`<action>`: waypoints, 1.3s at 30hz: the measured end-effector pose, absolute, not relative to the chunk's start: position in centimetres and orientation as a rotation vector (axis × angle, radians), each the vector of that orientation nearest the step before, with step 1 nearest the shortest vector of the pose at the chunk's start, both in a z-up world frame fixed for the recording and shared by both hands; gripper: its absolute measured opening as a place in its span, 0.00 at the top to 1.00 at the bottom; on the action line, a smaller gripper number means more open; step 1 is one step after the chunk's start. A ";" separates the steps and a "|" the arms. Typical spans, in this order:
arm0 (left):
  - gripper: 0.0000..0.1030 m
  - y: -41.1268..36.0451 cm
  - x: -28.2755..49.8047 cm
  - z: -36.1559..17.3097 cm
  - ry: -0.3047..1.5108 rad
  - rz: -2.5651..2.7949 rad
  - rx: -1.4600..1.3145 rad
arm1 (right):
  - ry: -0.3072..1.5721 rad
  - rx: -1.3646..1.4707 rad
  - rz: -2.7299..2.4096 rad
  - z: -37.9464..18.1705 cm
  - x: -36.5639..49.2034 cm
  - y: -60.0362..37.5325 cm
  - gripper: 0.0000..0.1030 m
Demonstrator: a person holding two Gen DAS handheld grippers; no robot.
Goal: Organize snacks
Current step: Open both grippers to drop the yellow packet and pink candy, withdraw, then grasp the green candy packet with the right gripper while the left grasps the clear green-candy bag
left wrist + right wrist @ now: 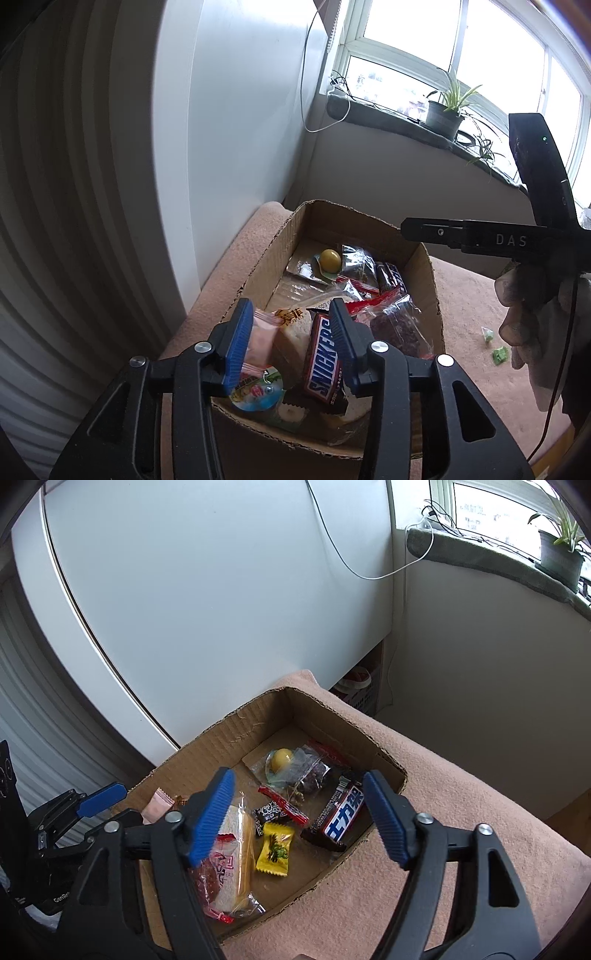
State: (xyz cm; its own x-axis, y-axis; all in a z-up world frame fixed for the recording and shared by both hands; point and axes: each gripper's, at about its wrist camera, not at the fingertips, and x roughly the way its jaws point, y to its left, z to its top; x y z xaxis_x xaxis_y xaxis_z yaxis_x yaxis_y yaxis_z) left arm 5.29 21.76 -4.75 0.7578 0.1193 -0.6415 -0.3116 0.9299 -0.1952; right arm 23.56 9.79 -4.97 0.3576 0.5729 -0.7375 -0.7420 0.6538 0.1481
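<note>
Hovering over cardboard box (236, 723) at frame centre, both grippers empty for next pick. Left gripper (291, 347) half-open above Snickers bar (322, 360); right gripper (299, 816) wide above yellow candy (275, 849).

the cardboard box (258, 716) is open on top, so a hand can go in from above. snacks crowd the near end; the far left corner is bare. a white wall (221, 590) stands close behind it.

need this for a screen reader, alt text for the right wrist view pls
An open right gripper hovers over a cardboard box of snacks on a pink blanket: a Snickers bar, a yellow candy, a wrapped bread slice.
</note>
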 end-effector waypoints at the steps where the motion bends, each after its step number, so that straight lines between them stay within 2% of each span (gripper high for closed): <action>1: 0.59 21.8 5.3 -4.7 0.673 0.237 -0.302 | 0.840 -0.223 0.858 -4.7 23.4 9.5 0.18; 4: 0.58 21.6 5.1 -4.5 0.668 0.235 -0.302 | 0.816 -0.231 0.846 -3.9 23.1 8.9 0.14; 22: 0.58 16.0 5.3 -1.9 0.615 0.138 -0.261 | 0.726 -0.239 0.708 -1.4 21.2 -2.5 0.13; 31: 0.58 10.8 6.9 -1.4 0.615 0.021 -0.227 | 0.757 -0.214 0.615 -3.1 20.5 -10.9 0.13; 39: 0.58 6.3 8.9 -2.6 0.673 -0.092 -0.220 | 0.839 -0.265 0.662 -7.0 19.7 -15.0 0.13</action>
